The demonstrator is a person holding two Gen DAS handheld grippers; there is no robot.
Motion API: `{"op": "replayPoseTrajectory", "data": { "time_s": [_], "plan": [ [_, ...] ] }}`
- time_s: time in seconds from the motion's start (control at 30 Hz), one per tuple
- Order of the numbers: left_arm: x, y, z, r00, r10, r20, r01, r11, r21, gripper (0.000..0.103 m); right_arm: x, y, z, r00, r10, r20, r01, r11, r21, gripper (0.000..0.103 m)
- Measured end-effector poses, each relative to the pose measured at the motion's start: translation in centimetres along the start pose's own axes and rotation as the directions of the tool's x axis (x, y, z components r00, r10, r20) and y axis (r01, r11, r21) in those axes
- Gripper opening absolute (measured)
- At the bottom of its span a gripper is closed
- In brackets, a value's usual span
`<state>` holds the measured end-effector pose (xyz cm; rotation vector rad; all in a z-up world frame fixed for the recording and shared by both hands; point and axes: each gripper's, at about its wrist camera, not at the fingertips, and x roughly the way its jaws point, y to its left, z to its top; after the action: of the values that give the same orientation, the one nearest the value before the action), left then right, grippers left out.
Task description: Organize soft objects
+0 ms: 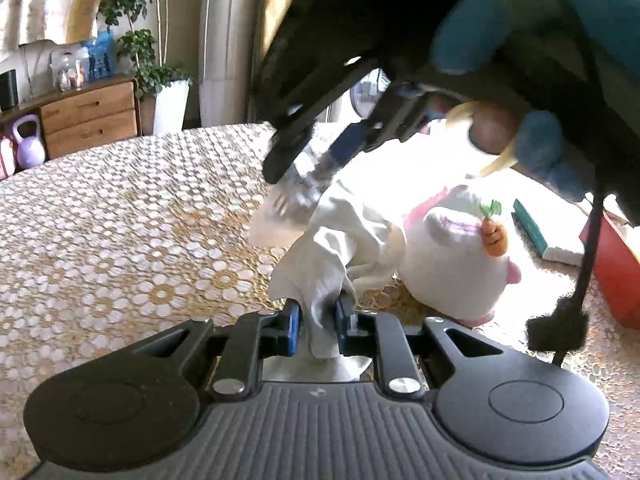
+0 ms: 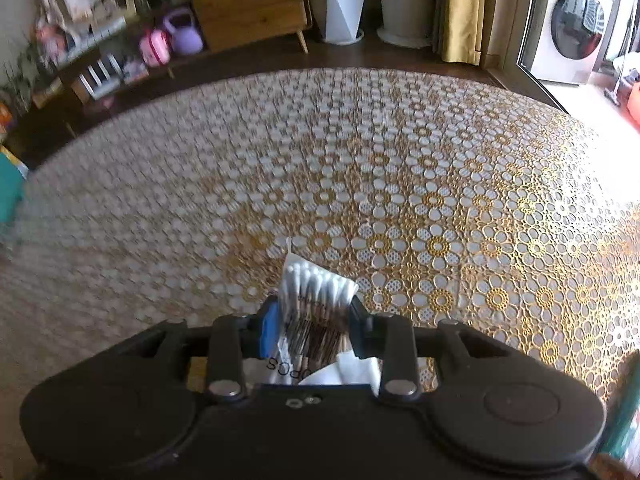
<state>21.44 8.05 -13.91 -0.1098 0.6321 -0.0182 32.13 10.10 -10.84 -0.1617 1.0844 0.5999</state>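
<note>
My left gripper [image 1: 317, 326] is shut on a crumpled white cloth [image 1: 340, 248], which rises from between its blue pads above the table. Just right of the cloth lies a white plush toy [image 1: 452, 264] with a small orange carrot [image 1: 495, 240] on it. Above them, in the left wrist view, my right gripper [image 1: 298, 190] pinches a clear packet of cotton swabs; a hand in a blue glove [image 1: 472, 36] holds it. In the right wrist view the right gripper [image 2: 314, 326] is shut on that packet of cotton swabs [image 2: 316, 296], held over the table.
A gold and white lace tablecloth [image 2: 400, 168] covers the table. A red box [image 1: 616, 276] and a green-edged book [image 1: 530, 228] lie at the right. Beyond the table stand a wooden dresser [image 2: 248, 8], a white planter [image 2: 346, 4], purple kettlebells [image 2: 182, 32] and a washing machine [image 2: 572, 28].
</note>
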Motion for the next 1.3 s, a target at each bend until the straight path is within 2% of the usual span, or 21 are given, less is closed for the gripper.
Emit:
{"op": "replayPoseTrajectory", "data": {
  "time_s": [0.1, 0.23, 0.43, 0.63, 0.67, 0.73, 0.8, 0.87, 1.03, 1.3],
  "plan": [
    [-1.6, 0.2, 0.2, 1.0, 0.004, 0.017, -0.004, 1.0, -0.006, 0.017, -2.3, -0.5, 0.0, 0.998, 0.049, 0.028, -0.049, 0.998, 0.027, 0.034],
    [-3.9, 0.4, 0.6, 0.999, 0.015, 0.04, -0.014, 1.0, -0.012, 0.017, -5.7, -1.2, -0.1, 0.995, 0.058, 0.078, -0.06, 0.998, 0.022, 0.034],
    [-7.3, 0.2, 1.7, 0.997, -0.004, 0.075, 0.006, 1.0, -0.026, 0.017, -10.1, -0.2, -3.6, 0.985, 0.054, 0.162, -0.062, 0.997, 0.044, 0.034],
    [-10.2, -1.0, 3.2, 0.996, -0.037, 0.081, 0.041, 0.998, -0.049, 0.017, -14.6, -1.9, -6.4, 0.97, 0.055, 0.237, -0.075, 0.994, 0.076, 0.034],
    [-10.6, -1.0, 3.5, 0.996, -0.049, 0.08, 0.053, 0.997, -0.056, 0.017, -15.1, -3.6, -5.6, 0.967, 0.058, 0.249, -0.081, 0.993, 0.083, 0.034],
    [-11.5, -1.5, 3.9, 0.995, -0.063, 0.075, 0.068, 0.996, -0.064, 0.017, -16.4, -3.4, -7.3, 0.959, 0.055, 0.279, -0.083, 0.993, 0.089, 0.034],
    [-12.2, -2.2, 4.2, 0.994, -0.071, 0.083, 0.076, 0.995, -0.058, 0.017, -19.1, -8.2, -4.9, 0.954, 0.059, 0.295, -0.09, 0.992, 0.093, 0.034],
    [-12.9, -3.0, 4.6, 0.993, -0.07, 0.091, 0.074, 0.996, -0.04, 0.017, -21.7, -9.3, -6.0, 0.949, 0.062, 0.309, -0.096, 0.991, 0.095, 0.034],
    [-14.1, -5.7, 5.5, 0.989, -0.108, 0.103, 0.11, 0.994, -0.013, 0.017, -25.3, -11.8, -9.5, 0.937, 0.043, 0.347, -0.091, 0.988, 0.124, 0.034],
    [-13.9, -11.5, 6.8, 0.975, -0.198, 0.106, 0.189, 0.978, 0.087, 0.017, -29.7, -17.6, -14.8, 0.917, -0.051, 0.397, -0.037, 0.977, 0.211, 0.034]
  ]
}}
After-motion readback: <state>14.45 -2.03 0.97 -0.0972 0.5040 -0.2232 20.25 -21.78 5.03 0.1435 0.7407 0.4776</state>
